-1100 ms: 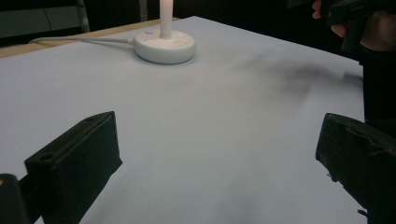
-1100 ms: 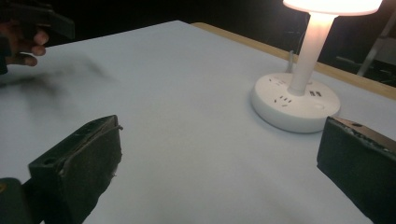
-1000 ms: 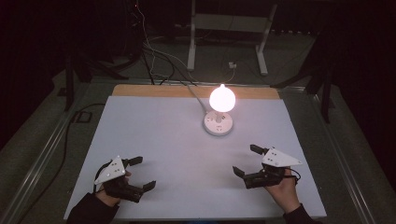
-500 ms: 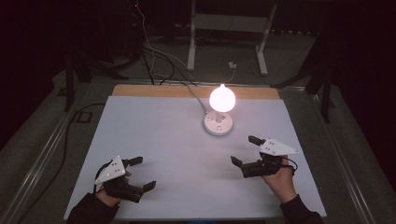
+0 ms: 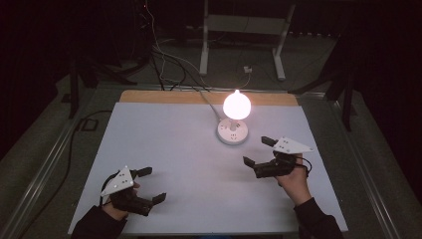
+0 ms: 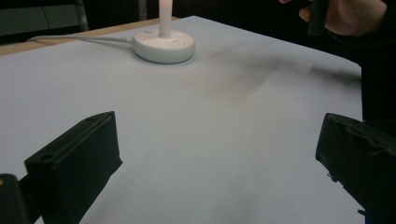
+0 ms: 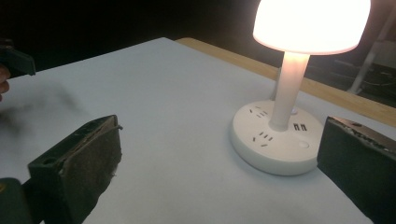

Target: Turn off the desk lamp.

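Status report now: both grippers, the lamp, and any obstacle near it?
Left gripper open, near table edge. Right gripper open, empty, beside the lamp, not touching. Lamp lit, upright on its round base. Nothing between.

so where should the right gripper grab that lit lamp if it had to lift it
Probably the thin upright stem between the shade and the round base. Come in level from the right gripper side, open jaws either side: the base looks too wide and the glowing shade too bulbous.
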